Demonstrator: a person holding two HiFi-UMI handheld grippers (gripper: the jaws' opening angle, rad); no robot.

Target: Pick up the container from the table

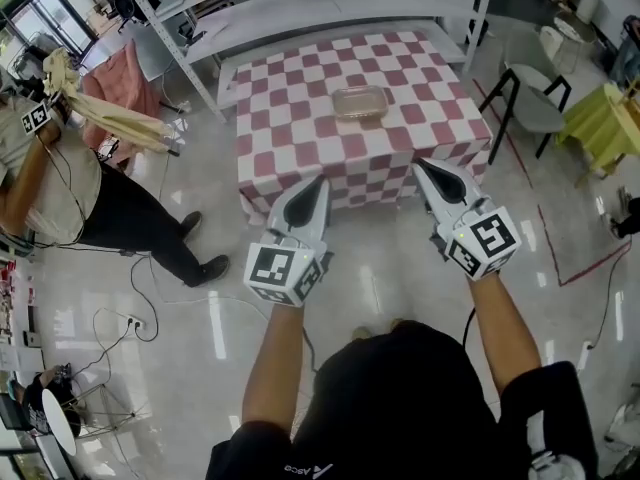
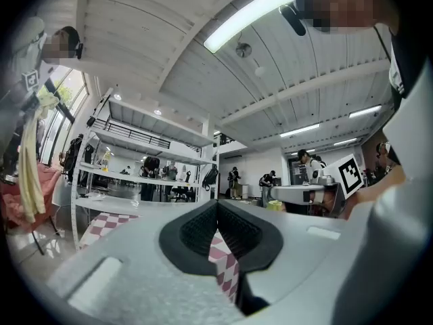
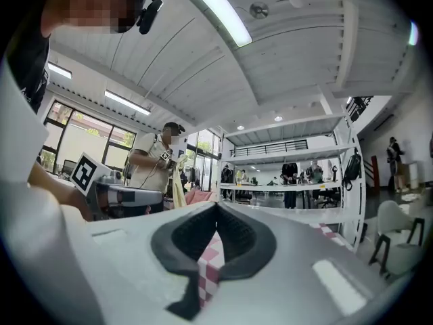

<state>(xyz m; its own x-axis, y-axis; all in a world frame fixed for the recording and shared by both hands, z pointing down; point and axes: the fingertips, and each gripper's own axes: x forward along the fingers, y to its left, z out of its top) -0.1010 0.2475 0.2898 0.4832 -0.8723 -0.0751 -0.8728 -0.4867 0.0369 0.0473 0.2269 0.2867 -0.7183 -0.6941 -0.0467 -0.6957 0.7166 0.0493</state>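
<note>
Nearest the camera, the wearer's two forearms reach forward over the glossy floor (image 1: 380, 288), each holding a tool short of the bench (image 1: 290, 128). The left tool (image 1: 321, 181) is clenched, its dark ribbed pads pressed tip to tip with nothing between them. Its own view shows only a sliver of the bench's pink-and-white checked cloth (image 2: 226, 266) through the gap below the joined tips. The right tool (image 1: 418, 165) is likewise clenched and empty, and it also points level toward the bench. Both tips hang just in front of the bench's near edge, above the draped cloth, not touching it. The container (image 1: 360, 102), a shallow clear rectangular tub with rounded corners, lies flat on the bench top, a little right of its middle and well apart from both tools. To the right of the bench stands a grey chair (image 1: 537, 105) with black legs. To the left of the bench, a second person (image 1: 60, 183) stands holding up a pale cloth (image 1: 105, 108). Behind the bench rises a white shelf rack (image 1: 300, 8).
</note>
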